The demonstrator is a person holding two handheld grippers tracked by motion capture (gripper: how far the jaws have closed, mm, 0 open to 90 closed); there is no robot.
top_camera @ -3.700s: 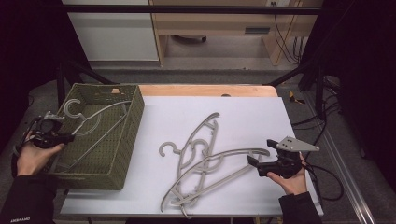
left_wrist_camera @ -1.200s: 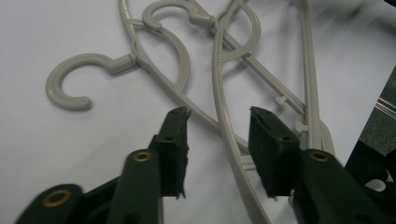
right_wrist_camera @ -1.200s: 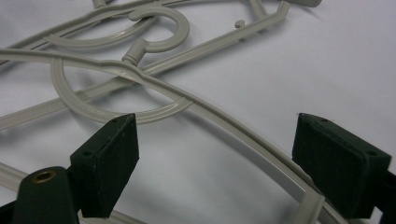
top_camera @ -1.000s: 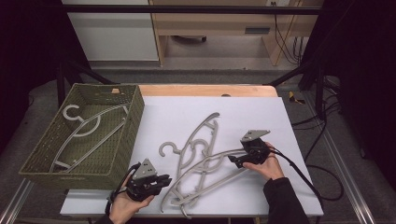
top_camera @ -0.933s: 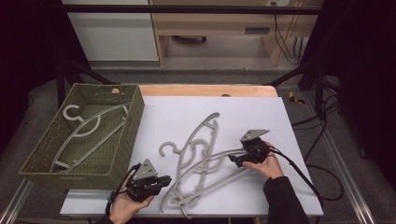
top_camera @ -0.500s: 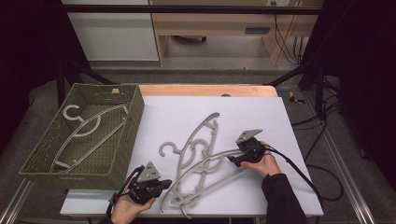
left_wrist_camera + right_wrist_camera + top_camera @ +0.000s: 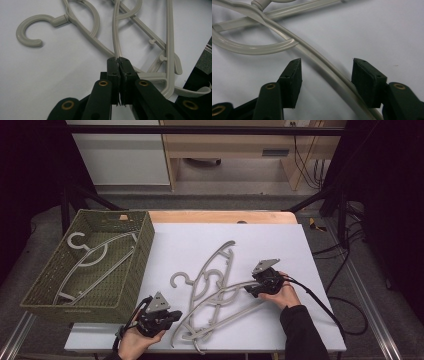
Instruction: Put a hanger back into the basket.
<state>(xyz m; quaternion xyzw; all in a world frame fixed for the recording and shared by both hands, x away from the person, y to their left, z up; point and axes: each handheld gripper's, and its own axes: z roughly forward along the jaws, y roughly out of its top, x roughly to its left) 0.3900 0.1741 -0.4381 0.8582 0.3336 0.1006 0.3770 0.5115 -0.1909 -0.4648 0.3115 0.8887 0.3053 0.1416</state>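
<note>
Tangle of pale grey plastic clothes hangers (image 7: 215, 290) lying flat at the middle of the white surface (image 7: 290, 245), hooks and arms overlapping; exact count in the tangle not clear. One open hook (image 7: 30, 31) pointing away from the pile, resting on bare surface.

Left gripper (image 7: 172, 316), black, held in a hand (image 7: 132, 342) at the near edge of the surface, touching the near end of the tangle. Jaws pressed together with a thin grey hanger arm (image 7: 115, 32) pinched at their tips in the left gripper view.

Right gripper (image 7: 248, 291), black with a grey three-cornered plate on top, held in a hand (image 7: 282, 296) at the right side of the pile. Jaws spread wide, straddling a curved grey hanger arm (image 7: 319, 58) that passes between them; neither pad seen to touch it.

Olive-green woven basket (image 7: 142, 250) at the left of the surface, just beside the white area, with one more grey hanger (image 7: 92, 260) lying inside on its floor. Black cable (image 7: 325, 307) trailing from the right gripper off the right edge.
</note>
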